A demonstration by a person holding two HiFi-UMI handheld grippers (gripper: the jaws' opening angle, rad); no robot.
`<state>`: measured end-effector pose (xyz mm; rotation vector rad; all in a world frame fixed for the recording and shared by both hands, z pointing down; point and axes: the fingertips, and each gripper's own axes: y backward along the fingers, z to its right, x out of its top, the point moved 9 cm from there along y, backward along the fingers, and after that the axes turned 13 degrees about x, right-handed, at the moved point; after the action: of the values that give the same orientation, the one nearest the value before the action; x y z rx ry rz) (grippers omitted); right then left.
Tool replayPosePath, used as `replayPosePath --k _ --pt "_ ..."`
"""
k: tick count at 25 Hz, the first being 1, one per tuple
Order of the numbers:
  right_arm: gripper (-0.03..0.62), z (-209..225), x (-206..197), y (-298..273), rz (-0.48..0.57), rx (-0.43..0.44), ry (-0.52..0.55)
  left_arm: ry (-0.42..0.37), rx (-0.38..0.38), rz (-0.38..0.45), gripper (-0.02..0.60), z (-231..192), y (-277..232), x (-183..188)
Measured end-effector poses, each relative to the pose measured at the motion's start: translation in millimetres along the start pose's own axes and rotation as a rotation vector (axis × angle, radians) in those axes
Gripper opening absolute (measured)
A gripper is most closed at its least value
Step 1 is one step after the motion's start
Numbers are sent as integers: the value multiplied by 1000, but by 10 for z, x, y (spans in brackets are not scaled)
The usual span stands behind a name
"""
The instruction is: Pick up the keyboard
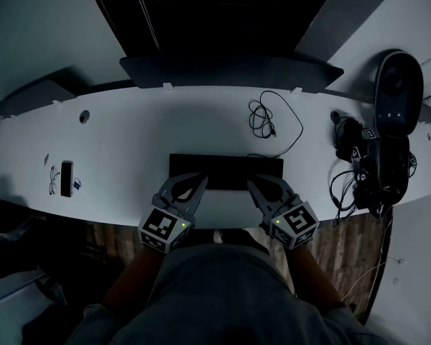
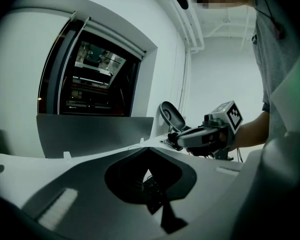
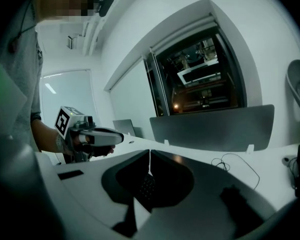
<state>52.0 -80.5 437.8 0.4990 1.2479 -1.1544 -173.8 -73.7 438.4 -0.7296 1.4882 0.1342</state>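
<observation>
Black against the white tabletop, the keyboard lies flat in the middle of the head view, with its near long edge under the two grippers; the left gripper sits over its lower left corner and the right gripper over its lower right corner. Each gripper's jaws are closed down to a thin slit at the tips with nothing pinched; keys show only through the hollow behind the tips, so the keyboard looks not yet gripped. To lift it well, the jaws would likely need to part, take the board evenly at both ends and rise level, since a lopsided hold could let the thin board tilt or slip; the loose black cable coiled just beyond it, toward the upper right, may drag if it belongs to the keyboard, which I cannot tell. The tabletop is smooth and pale; a small dark device lies at the far left and a heap of black gear at the right; a grey divider panel stands along the back edge, with a dark window behind it and a wood-plank floor below.
</observation>
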Motion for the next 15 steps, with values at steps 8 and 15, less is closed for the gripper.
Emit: replayPosePath --k 8,15 --pt "17 200 -174 -205 -57 -124 -84 64 -76 -62 6 -503 -199 -238" --pt "17 432 -395 -124 -114 -193 -138 103 -52 -131 6 -736 -316 -462"
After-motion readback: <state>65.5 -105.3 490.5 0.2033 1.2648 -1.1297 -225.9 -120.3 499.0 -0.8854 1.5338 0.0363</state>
